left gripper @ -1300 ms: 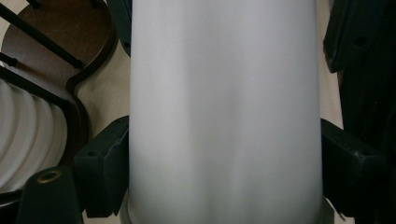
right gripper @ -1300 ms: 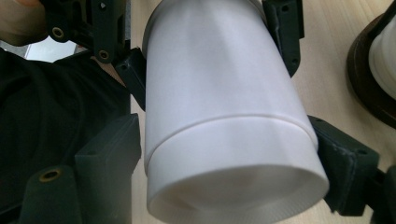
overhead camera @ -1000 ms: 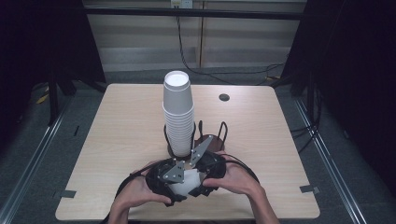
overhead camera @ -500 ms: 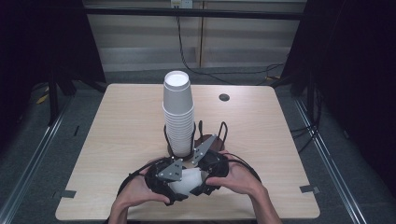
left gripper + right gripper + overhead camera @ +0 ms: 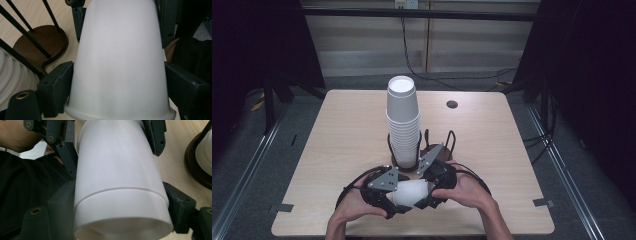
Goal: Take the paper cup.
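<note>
- Left claw (image 5: 398,199): clamped on the rim end of white cups (image 5: 411,192), held low over the worktop (image 5: 337,130), its jaws lately closing.
- Step judged: two nested cups being pulled apart; steady opposite pulls needed.
- Right claw (image 5: 424,196): gripped on the other end; its jaws lately closing.
- Right gripper view: nesting seam seen; high view: cup stack (image 5: 403,120) in a holder (image 5: 404,162) behind.

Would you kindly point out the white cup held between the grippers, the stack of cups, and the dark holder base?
white cup (image 5: 120,62), left gripper view, middle of its side wall.
stack of cups (image 5: 402,120), high view, upper side.
holder base (image 5: 40,42), left gripper view, brown top surface.
</note>
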The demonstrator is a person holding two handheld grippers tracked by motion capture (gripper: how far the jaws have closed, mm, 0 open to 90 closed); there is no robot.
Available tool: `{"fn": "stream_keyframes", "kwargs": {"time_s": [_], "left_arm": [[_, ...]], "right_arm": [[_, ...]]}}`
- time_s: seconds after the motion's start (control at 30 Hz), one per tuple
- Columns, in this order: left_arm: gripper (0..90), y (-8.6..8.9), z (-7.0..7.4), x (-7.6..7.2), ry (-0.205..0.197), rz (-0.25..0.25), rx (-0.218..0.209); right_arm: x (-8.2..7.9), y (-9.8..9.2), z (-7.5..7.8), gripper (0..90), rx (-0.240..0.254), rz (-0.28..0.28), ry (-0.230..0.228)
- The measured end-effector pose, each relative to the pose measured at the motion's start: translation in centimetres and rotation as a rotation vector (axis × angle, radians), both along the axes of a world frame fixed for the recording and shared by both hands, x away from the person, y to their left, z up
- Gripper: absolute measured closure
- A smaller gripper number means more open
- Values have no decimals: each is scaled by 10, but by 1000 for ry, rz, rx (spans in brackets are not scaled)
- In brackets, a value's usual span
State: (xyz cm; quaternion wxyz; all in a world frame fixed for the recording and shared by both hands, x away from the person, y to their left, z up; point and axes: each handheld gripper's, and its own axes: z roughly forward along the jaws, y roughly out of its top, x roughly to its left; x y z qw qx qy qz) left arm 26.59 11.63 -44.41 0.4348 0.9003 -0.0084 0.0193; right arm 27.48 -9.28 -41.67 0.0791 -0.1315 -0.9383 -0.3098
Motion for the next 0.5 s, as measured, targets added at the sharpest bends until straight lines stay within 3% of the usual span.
{"fn": "stream_keyframes", "kwargs": {"time_s": [0.17, 0.5], "left_arm": [[141, 2, 2, -1, 4, -2, -26], [156, 12, 7, 2, 7, 22, -137]], "right_arm": [[1, -1, 1, 222, 14, 2, 4], [3, -4, 3, 221, 12, 1, 2]]}}
